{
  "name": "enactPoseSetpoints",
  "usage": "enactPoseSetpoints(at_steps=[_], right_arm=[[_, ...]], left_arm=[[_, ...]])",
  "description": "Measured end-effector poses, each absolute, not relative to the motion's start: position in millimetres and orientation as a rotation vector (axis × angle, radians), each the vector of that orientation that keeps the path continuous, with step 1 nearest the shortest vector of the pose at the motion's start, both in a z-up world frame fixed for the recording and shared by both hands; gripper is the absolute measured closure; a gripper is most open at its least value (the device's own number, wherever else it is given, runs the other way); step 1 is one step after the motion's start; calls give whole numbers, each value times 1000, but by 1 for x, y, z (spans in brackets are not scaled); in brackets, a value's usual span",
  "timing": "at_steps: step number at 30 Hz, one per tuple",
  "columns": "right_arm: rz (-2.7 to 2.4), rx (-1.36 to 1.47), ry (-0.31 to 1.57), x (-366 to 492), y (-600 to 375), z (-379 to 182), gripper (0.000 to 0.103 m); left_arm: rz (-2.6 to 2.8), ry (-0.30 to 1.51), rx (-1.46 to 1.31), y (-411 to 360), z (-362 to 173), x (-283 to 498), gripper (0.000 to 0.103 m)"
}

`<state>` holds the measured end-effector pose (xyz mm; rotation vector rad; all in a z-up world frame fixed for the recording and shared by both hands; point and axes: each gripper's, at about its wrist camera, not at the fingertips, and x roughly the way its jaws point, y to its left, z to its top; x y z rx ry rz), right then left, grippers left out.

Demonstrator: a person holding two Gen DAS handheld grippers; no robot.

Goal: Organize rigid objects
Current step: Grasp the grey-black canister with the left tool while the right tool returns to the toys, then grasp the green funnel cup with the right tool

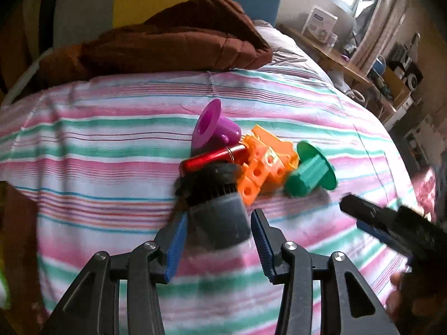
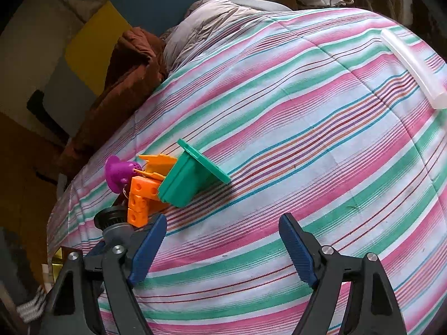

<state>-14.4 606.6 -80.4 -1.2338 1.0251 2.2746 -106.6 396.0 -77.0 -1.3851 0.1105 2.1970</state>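
No text, brand, number or sign can be read in either view. The white cardboard box (image 1: 321,23) on the far wooden shelf in the left wrist view carries a dark printed band and a picture, but the lettering is too small and blurred to make out. The coloured plastic toys on the striped bedcover show no markings.

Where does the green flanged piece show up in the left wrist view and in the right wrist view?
Left wrist: the green piece lies right of centre on the striped cover, at the right end of the toy pile.
Right wrist: the green piece sits left of centre, above the gripper's left finger, flange towards the upper right.
Shared landmark: the orange block piece lies against it in both views.
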Motion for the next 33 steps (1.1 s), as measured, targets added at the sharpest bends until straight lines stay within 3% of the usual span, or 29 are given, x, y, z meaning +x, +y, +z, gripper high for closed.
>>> enactPoseSetpoints(at_steps=[17,25,29,33], right_arm=[[2263,-1216,1026,-7,611,-81,20],[2324,-1092,1042,-3,613,-68,20],[2369,-1035,939,-7,606,-56,20],[2314,-1152,846,-26,606,-60,20]], left_arm=[[2259,256,-1121,357,-98,-72,60],[2260,171,-1079,326,-99,-53,60],[2253,152,-1067,321,-100,-50,60],[2238,109,-1072,316,-102,-51,61]])
